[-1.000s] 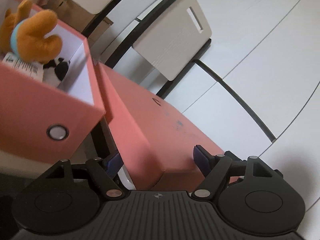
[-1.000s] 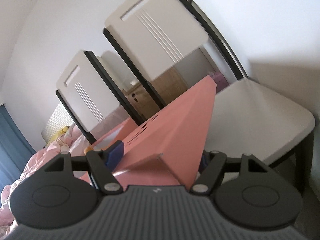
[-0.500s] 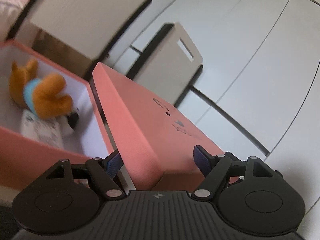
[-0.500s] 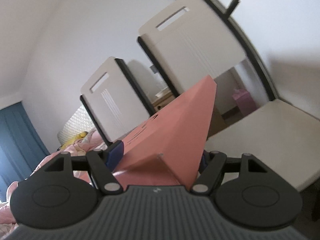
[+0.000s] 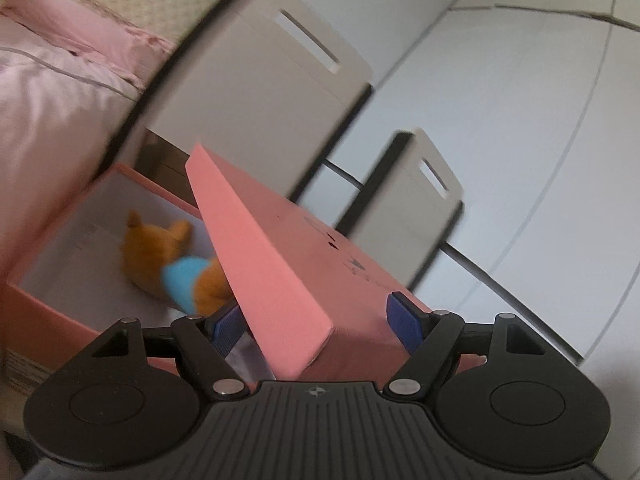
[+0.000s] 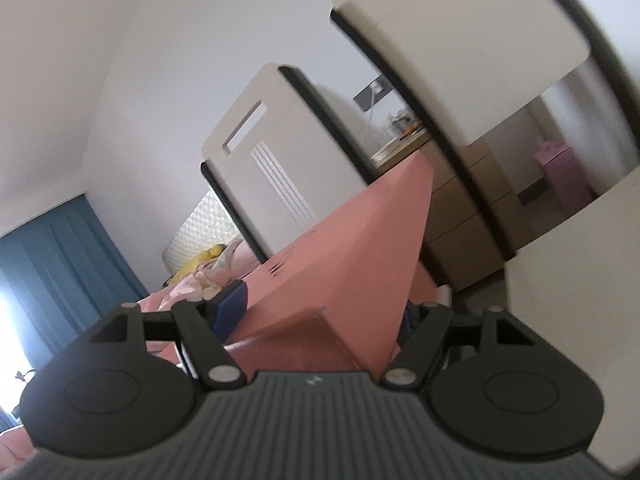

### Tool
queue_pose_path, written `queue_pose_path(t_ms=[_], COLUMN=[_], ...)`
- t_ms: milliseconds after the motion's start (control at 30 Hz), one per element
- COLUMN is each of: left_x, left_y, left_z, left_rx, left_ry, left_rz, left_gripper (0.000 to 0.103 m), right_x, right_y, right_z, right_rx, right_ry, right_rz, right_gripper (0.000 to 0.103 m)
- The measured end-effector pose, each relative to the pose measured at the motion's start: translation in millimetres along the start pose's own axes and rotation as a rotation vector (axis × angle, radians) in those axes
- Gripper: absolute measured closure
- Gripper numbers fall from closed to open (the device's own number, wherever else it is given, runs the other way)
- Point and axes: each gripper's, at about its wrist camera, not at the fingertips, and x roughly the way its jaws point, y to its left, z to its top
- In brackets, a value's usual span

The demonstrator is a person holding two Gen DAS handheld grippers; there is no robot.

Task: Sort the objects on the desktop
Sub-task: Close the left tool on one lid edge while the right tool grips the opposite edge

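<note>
A pink box lid (image 5: 304, 264) is held in the air by both grippers. My left gripper (image 5: 316, 320) is shut on one end of the lid, its blue pads pressed on both sides. My right gripper (image 6: 320, 312) is shut on the other end of the lid (image 6: 352, 256). In the left wrist view the open pink box (image 5: 60, 312) lies below and left of the lid, with an orange plush toy (image 5: 168, 256) in a blue shirt inside it. The lid hides part of the toy.
Two white chairs with slotted backs (image 5: 280, 92) (image 5: 416, 208) stand behind the box; they also show in the right wrist view (image 6: 280, 168) (image 6: 460, 40). A bed with pink bedding (image 5: 48, 92) is at left. A wooden dresser (image 6: 464, 216) stands behind the chairs.
Both grippers have carried the lid upward and tilted it. The open box with the toy has dropped lower in the left wrist view and the bed has come into sight.
</note>
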Motion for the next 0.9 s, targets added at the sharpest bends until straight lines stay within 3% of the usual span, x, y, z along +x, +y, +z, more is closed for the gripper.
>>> queue_pose_path(t_ms=[400,667,800,900], left_x=[-2.4,-4.7,-4.0,-3.5], left_y=[50.5,68.8,67.9,66.7], left_z=[13.8,15.0,16.1,15.5], left_rx=[-0.096,-0.165,-0.154,-0.145], left_ry=[-0.033,-0.07,-0.075,-0.084], left_rz=[0.166,0.288,0.3,0.303], left_gripper=[0.023,0.023,0.022,0.022], right_x=[92.0,114.6,113.8,110.6], right_y=[-2.1,8.1,12.5,17.4], right_z=[-22.3,-40.8,-44.0,-44.6], right_rx=[0.016,-0.013,-0.021,-0.075], right_ry=[0.091,0.14,0.155,0.167], right_rz=[0.041,0.073,0.073,0.045], right_gripper=[0.03,0.03,0.027,0.013])
